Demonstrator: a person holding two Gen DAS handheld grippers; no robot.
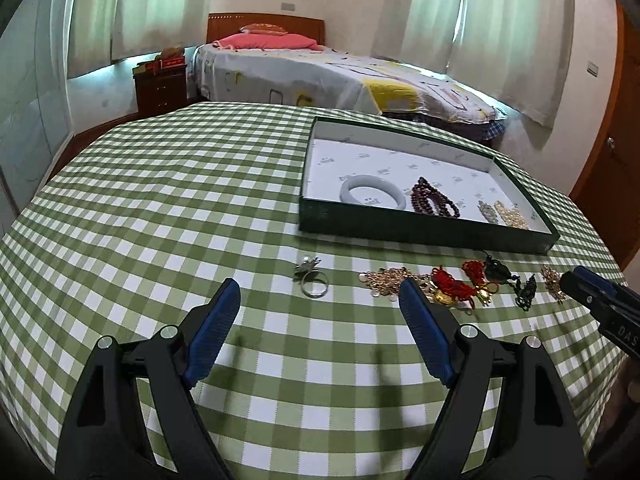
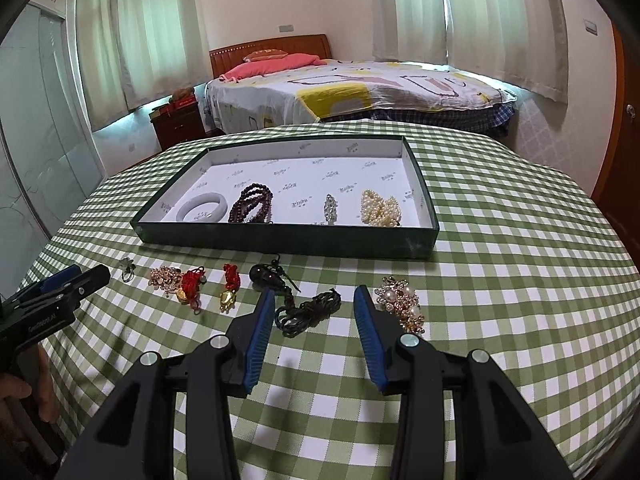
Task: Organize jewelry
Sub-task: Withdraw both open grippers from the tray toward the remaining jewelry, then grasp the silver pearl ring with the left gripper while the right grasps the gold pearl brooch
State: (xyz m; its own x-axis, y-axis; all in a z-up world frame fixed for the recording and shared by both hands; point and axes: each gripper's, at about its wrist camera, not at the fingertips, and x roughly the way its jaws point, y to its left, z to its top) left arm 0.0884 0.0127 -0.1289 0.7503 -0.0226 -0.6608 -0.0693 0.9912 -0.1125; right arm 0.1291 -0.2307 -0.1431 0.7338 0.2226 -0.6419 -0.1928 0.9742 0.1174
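A dark green tray [image 1: 420, 234] [image 2: 280, 242] holds a white bangle [image 1: 372, 194] [image 2: 202, 208], dark beads [image 1: 434, 198] [image 2: 252, 204], a small crystal piece [image 2: 330, 208] and pearls [image 2: 378, 208]. In front of it on the checked cloth lie a silver ring [image 1: 312, 280] [image 2: 127, 269], a gold chain [image 1: 384, 280] [image 2: 164, 278], red-corded gold charms [image 1: 456, 288] [image 2: 228, 290], a dark pendant with cord [image 2: 304, 310] and a pearl brooch [image 2: 402, 300]. My left gripper [image 1: 320, 300] stands open just short of the ring. My right gripper [image 2: 316, 304] is open around the dark cord, apart from it.
The table with its green and white checked cloth [image 1: 160, 208] drops off at the far and side edges. A bed [image 2: 352, 88] and a wooden nightstand [image 1: 160, 88] stand behind. A hand [image 2: 16, 392] holds the left gripper's handle at the left edge of the right wrist view.
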